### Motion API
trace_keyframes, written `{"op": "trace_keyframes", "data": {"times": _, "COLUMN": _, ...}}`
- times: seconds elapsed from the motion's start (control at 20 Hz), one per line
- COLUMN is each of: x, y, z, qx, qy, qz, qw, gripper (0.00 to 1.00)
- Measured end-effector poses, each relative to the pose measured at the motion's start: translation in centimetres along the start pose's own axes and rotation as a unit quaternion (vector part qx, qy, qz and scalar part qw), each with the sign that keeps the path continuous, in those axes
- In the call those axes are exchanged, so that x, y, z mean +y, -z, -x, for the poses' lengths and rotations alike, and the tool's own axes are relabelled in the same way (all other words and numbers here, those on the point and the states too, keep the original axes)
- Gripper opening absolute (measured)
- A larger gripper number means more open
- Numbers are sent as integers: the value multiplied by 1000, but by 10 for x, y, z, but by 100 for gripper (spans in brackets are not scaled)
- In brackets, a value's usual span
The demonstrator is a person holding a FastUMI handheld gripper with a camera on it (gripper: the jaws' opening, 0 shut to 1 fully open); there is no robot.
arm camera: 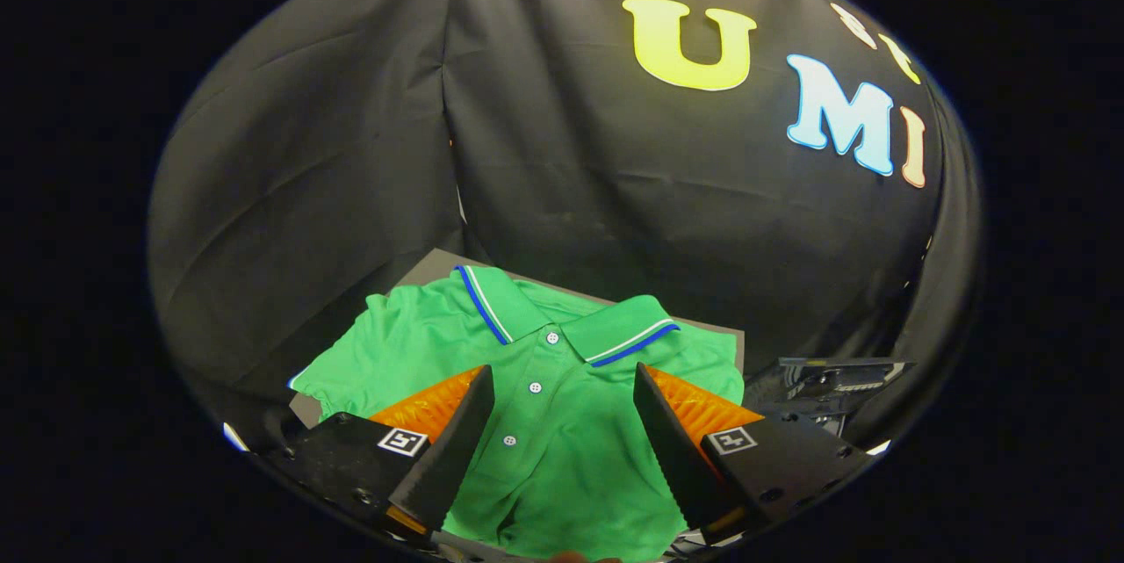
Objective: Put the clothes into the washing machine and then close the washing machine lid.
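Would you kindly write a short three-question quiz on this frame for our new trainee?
1. True or false: the gripper is shut on the green polo shirt.
2. The shirt's collar lies: A) between the fingers B) beyond the fingers C) under a lid.
3. What runs down the shirt between the fingers?

Key:
1. False; the fingers stand open, apart over the shirt.
2. B.
3. The button placket.

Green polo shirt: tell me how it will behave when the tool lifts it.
The green polo shirt lies flat with soft folds, so it will probably drape and sag. It looks thin, likely light. The tool is open above the button placket; one pinch may gather only one layer.
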State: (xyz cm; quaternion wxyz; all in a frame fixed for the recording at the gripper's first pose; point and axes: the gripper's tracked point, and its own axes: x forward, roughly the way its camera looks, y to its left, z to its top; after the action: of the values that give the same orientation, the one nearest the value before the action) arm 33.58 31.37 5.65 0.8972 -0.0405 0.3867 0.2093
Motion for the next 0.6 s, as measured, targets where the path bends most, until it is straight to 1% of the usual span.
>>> {"op": "trace_keyframes", "data": {"times": 0.3, "x": 17, "y": 30, "z": -22, "qx": 44, "qy": -10, "qz": -7, "qw": 999, "gripper": 100}}
{"op": "trace_keyframes", "data": {"times": 0.45, "x": 20, "y": 41, "z": -31, "qx": 58, "qy": -13, "qz": -10, "qw": 998, "gripper": 100}}
{"op": "trace_keyframes", "data": {"times": 0.6, "x": 20, "y": 43, "z": -33, "qx": 60, "qy": -10, "qz": -6, "qw": 998, "gripper": 99}}
